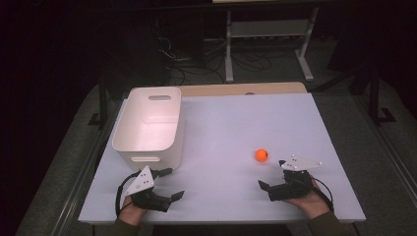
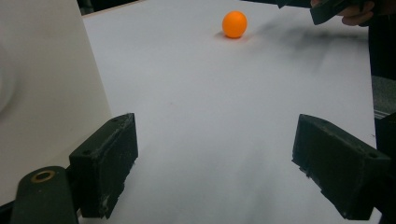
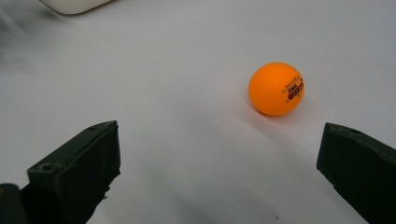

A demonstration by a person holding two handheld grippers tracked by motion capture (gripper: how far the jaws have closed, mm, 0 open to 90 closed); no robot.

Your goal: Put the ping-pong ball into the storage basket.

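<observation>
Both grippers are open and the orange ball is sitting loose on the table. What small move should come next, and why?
Probably ease the right gripper forward until its jaws straddle the ball. The ball lies just ahead of it, untouched on the table, and the jaws stand wide apart. The left gripper sits farther off, beside the white bin.

My high view looking forward and down over the whole surface point(image 1: 236, 123), my two tongs views low and close along it, all sharing the orange ball point(image 1: 261, 155).
</observation>
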